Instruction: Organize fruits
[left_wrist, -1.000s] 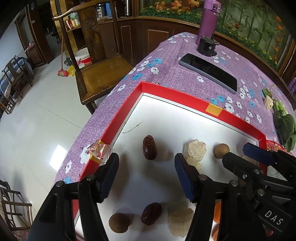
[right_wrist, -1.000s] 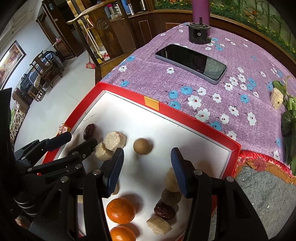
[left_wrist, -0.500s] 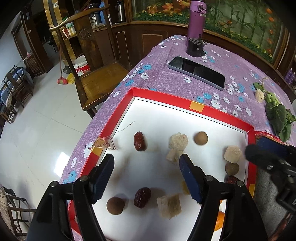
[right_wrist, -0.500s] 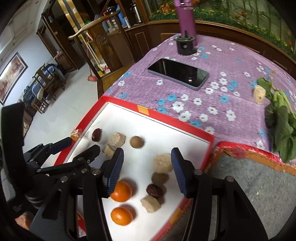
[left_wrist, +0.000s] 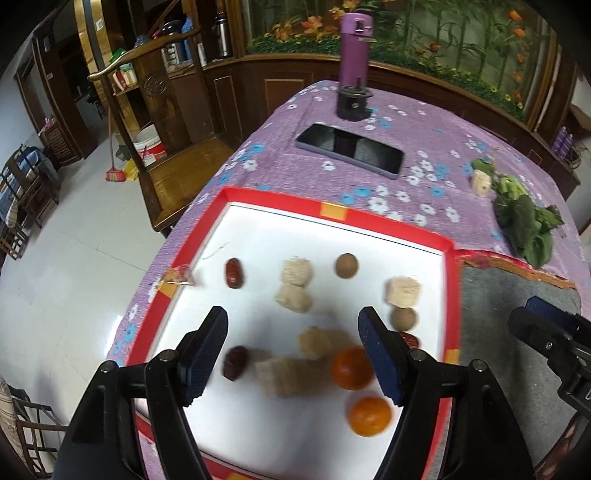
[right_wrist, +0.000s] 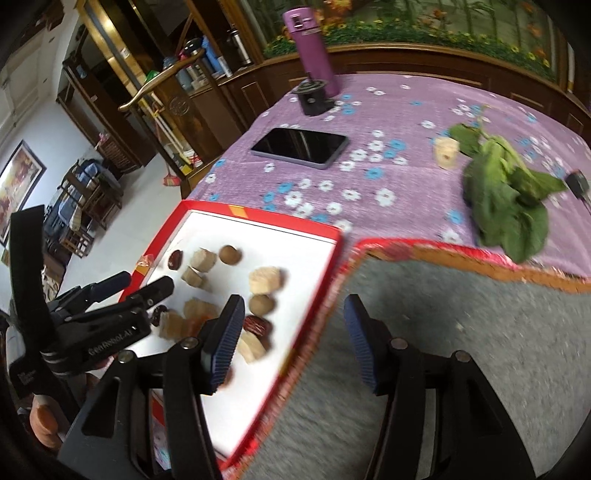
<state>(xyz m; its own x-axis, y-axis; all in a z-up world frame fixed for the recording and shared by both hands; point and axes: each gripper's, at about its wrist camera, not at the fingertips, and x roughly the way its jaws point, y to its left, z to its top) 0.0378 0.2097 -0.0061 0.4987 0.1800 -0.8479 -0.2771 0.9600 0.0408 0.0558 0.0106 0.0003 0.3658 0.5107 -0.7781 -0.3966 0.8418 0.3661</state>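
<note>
A white tray with a red rim (left_wrist: 325, 202) (right_wrist: 258, 218) lies on the purple flowered tablecloth. On it lie two oranges (left_wrist: 351, 367), red dates (left_wrist: 233, 272), brown round fruits (left_wrist: 346, 265) and several pale chunks (left_wrist: 297, 272). My left gripper (left_wrist: 295, 350) is open and empty, held above the tray's near half. My right gripper (right_wrist: 291, 338) is open and empty, above the tray's right rim and the grey mat (right_wrist: 461, 332). The left gripper also shows in the right wrist view (right_wrist: 122, 291).
A phone (left_wrist: 349, 150) (right_wrist: 300, 147), a purple bottle (left_wrist: 354, 50), a black holder (left_wrist: 352, 104), a pale chunk (right_wrist: 447, 152) and green leaves (right_wrist: 506, 206) lie on the cloth beyond the tray. A wooden chair (left_wrist: 162, 147) stands left of the table.
Both grippers have pulled back and risen from the tray. The right gripper has swung right, over the tray's rim and grey mat. Both stay open and empty.
</note>
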